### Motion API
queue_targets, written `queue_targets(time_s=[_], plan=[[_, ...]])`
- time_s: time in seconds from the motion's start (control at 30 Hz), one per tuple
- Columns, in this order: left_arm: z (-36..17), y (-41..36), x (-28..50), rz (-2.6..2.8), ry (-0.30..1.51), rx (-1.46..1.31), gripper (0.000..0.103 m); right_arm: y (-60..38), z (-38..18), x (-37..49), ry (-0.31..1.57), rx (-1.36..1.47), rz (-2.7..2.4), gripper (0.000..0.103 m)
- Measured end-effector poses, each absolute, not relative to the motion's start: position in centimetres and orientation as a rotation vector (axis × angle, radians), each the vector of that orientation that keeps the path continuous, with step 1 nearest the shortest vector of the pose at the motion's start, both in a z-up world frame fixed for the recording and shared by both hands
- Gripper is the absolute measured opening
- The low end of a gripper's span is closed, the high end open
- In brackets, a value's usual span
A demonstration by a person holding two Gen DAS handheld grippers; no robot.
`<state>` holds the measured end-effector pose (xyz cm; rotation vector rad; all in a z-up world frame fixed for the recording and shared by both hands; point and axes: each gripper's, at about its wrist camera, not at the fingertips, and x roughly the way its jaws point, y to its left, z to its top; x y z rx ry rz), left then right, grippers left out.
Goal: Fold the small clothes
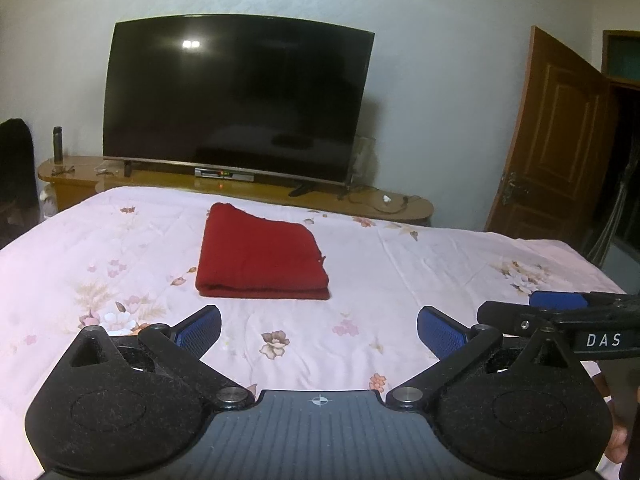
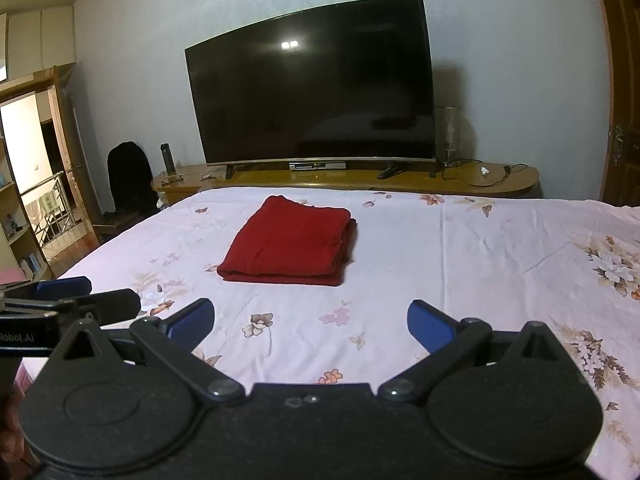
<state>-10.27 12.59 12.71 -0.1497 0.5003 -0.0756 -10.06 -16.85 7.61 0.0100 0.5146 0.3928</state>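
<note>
While both units hover low over the bed (image 1: 400, 264), its pink floral sheet carries one item: red garment (image 1: 260, 256), folded into a flat rectangle, lying mid-bed, well ahead of both tools. TV (image 1: 236, 96) on long wooden stand (image 1: 168, 178) behind the bed; dark bottle (image 1: 57, 143) upright at the stand's left end, contents not visible. Left hand-held gripper (image 1: 319, 330): blue pads spread wide, nothing between. Right hand-held gripper (image 2: 311, 324): same, fingers apart, empty. Neither touches the cloth.
</note>
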Motion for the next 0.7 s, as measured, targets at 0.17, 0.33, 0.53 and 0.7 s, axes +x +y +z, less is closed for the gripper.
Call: queue_targets(time_s=[0.17,0.33,0.53,0.7], plan=[[12.67,12.69,-10.07,-0.08,0.502,-0.152,0.103,-16.66,7.65,-10.3,0.516,0.007,0.388,0.102],[12.63,12.73,-9.99,-0.086,0.502,-0.151,0.103,-16.76,7.74,-10.29,0.515,0.01,0.386,0.102],[12.55,12.75,-9.75,-0.089,0.508,-0.149,0.103,-16.73,7.74,-10.05,0.519,0.009,0.38,0.102],[12.54,12.75,-9.67,-0.09,0.509,-0.149,0.103,-16.72,7.74,-9.98,0.52,0.008,0.382,0.102]])
